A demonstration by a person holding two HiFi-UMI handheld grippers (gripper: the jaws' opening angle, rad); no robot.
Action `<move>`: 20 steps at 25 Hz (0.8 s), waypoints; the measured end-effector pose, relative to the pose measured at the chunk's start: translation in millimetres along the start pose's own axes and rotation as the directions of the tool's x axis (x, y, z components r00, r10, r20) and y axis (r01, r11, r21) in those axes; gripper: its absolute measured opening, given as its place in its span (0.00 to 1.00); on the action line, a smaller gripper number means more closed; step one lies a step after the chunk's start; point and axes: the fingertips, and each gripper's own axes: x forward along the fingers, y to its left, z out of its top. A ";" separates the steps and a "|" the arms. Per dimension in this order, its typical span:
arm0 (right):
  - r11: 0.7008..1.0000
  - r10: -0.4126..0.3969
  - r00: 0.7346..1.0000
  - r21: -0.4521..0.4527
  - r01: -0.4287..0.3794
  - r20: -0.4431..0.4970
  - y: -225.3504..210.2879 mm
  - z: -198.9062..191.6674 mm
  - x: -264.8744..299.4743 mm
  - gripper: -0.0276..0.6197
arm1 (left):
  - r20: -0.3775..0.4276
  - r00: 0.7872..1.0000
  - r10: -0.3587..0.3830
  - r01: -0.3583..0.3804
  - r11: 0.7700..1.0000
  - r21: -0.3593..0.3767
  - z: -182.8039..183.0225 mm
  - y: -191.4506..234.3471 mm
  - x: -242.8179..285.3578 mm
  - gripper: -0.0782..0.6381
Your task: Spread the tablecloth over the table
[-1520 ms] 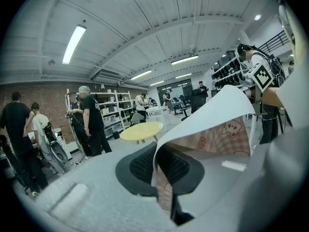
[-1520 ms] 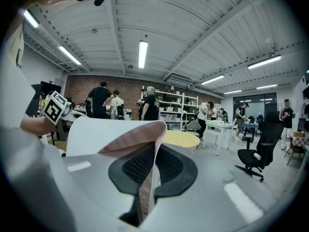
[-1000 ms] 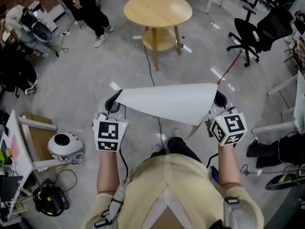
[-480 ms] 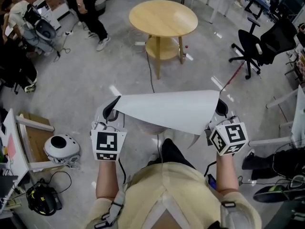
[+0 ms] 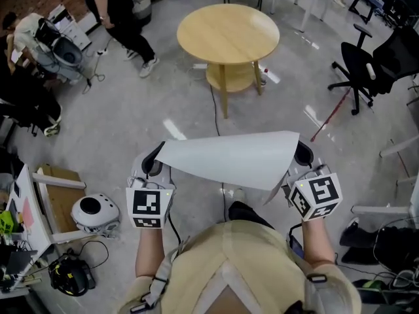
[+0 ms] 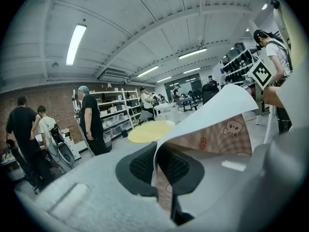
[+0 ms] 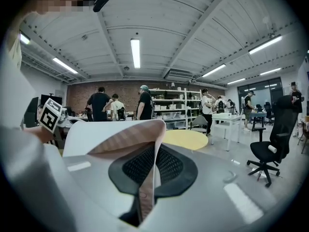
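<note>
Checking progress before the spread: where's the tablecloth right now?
In the head view, the tablecloth hangs stretched between the left claw and right claw, short of the round table.

A black office chair (image 5: 357, 67) stands on the grey floor (image 5: 131, 110) at the upper right. A person in black (image 5: 121, 18) stands at the top left. A white domed object (image 5: 91, 211), possibly a helmet, sits lower left. A black cable (image 5: 214, 106) trails mid-floor.
</note>
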 end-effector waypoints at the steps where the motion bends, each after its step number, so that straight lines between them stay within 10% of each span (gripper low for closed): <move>1: 1.000 0.005 1.000 0.007 -0.005 -0.001 -8.4 -0.5 5.4 0.05 | -0.007 1.000 0.005 -0.005 1.000 0.002 2.5 -1.9 8.2 0.11; 20: 0.992 0.079 0.991 -0.103 -0.067 0.111 -86.7 61.9 88.0 0.05 | 0.021 0.995 0.100 -0.102 0.989 0.103 75.1 21.3 94.3 0.11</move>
